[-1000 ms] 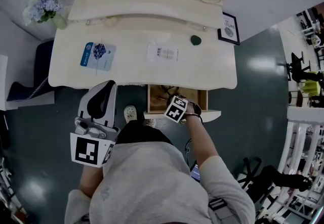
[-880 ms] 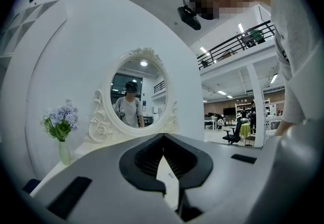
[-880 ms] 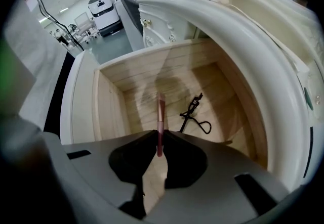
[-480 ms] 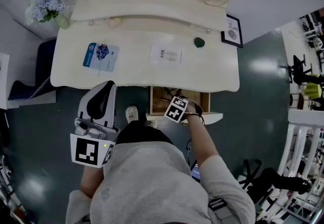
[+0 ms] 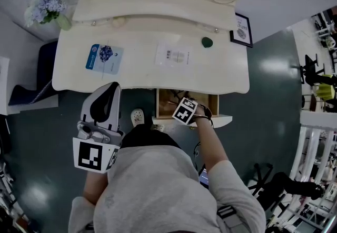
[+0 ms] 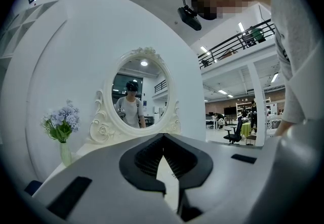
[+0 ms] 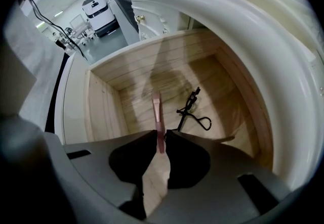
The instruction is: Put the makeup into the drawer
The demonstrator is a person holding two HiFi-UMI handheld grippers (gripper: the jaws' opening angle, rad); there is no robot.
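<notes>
The drawer (image 7: pixel 101 109) is pulled open under the dressing table (image 5: pixel 137 74), bare wood inside. The right gripper (image 7: pixel 159 136) is down over it, jaws clamped on a pink makeup brush (image 7: pixel 157 112). The brush pokes out past the jaw tips toward the back of the drawer; can't tell if it's touching the floor.

The only thing lying in the drawer is a black eyelash curler (image 7: pixel 192 112), right of the brush in the right gripper view, close but apart. Left of the brush and toward the back wall it's plain open boards. The tabletop's curved edge overhangs the drawer along the right of that view.

The left gripper (image 6: pixel 163 137) is held in the air left of the drawer, jaw tips together, nothing between them.

On the tabletop: a blue packet (image 5: pixel 102 58) at left, a white packet (image 5: pixel 171 57) mid-frame and a small green thing (image 5: pixel 207 42) further right, all well apart.
</notes>
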